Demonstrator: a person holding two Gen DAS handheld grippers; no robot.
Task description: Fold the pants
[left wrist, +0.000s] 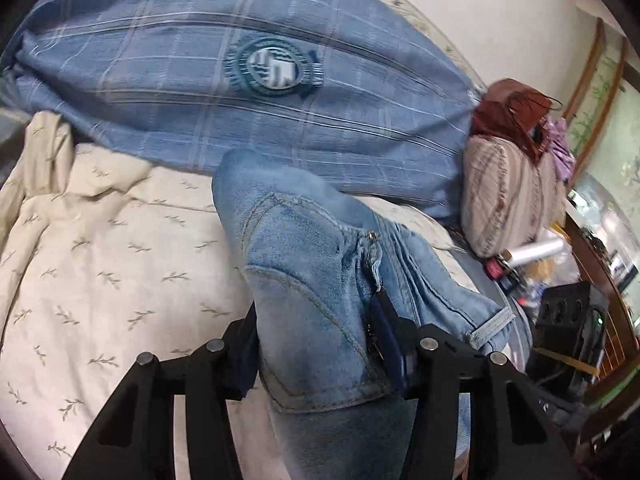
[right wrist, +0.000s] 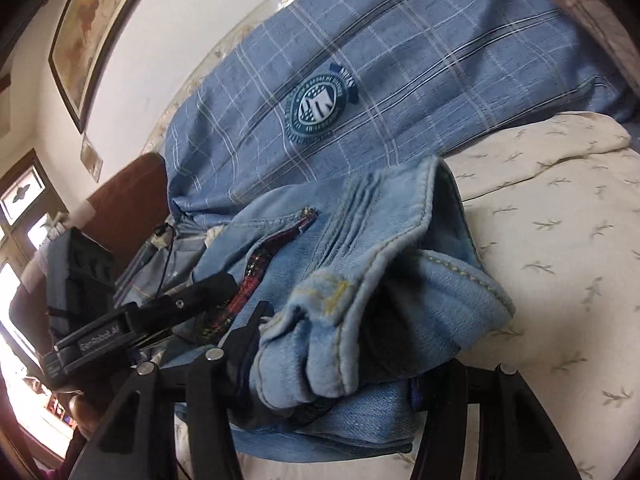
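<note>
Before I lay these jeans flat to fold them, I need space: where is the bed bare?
The cream leaf-print sheet is bare left of the jeans, below the blue plaid pillow; the right wrist view shows another open stretch. The far end is crowded: striped cushion, clutter.

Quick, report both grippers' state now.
Left gripper: shut on the jeans.
Right gripper: shut on the jeans, a bunched fold between its fingers.
</note>
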